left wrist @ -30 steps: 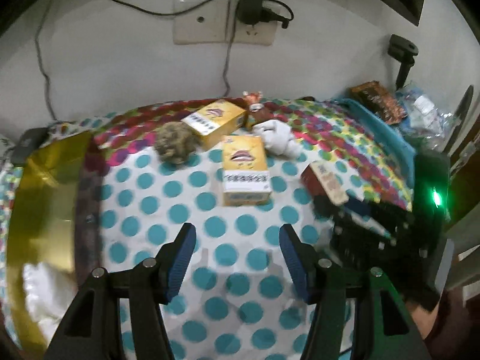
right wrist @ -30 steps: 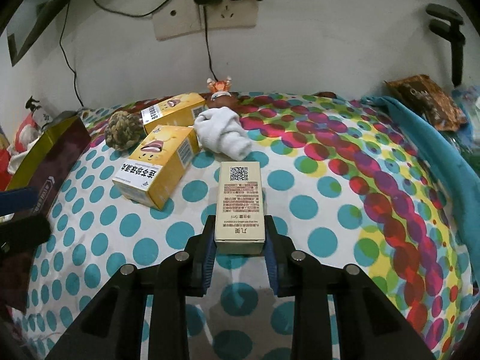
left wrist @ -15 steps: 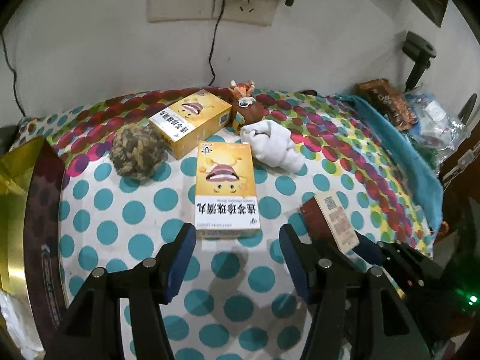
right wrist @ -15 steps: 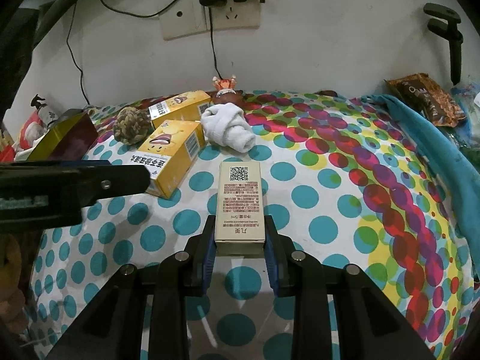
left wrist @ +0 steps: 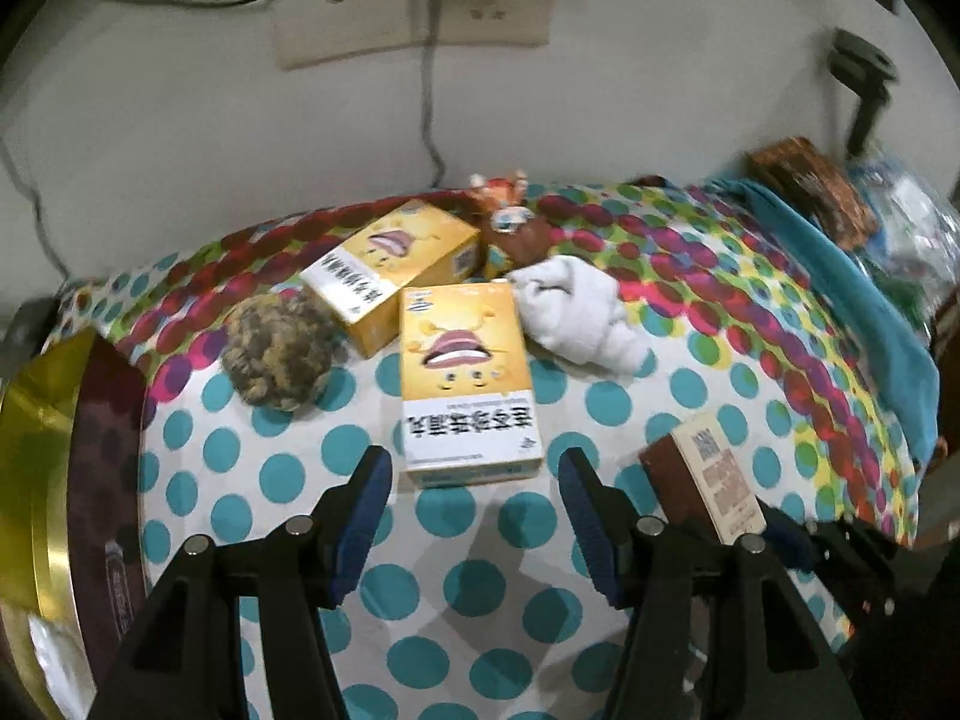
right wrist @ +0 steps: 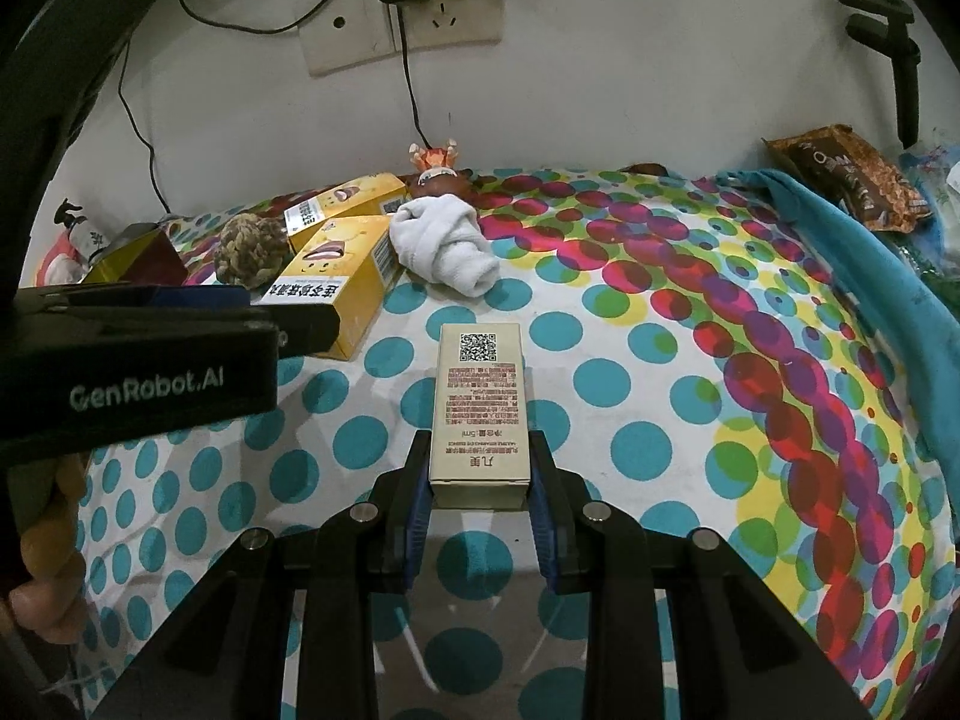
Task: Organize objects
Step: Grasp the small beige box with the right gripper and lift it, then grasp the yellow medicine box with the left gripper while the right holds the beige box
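Observation:
My left gripper [left wrist: 474, 474] stands open just short of a yellow box [left wrist: 465, 372] with a cartoon mouth, which lies flat on the dotted cloth; its near end is level with my fingertips. A second yellow box [left wrist: 390, 264] lies behind it. My right gripper [right wrist: 480, 480] is shut on a slim beige box [right wrist: 480, 402] with a QR code, held above the cloth. That beige box [left wrist: 714, 480] shows at the right in the left wrist view. The left gripper's body [right wrist: 138, 372] crosses the left side of the right wrist view.
A knitted brown ball [left wrist: 279, 354], a rolled white cloth [left wrist: 576, 312] and a small figurine [left wrist: 510, 222] sit near the yellow boxes. A gold-and-maroon box [left wrist: 66, 468] stands at the left edge. A blue cloth [right wrist: 840, 240] and snack bag [right wrist: 852, 174] lie at the right by the wall.
My left gripper moved forward and right to the near yellow box, which now sits right at its fingertips. The right gripper kept still with the beige box.

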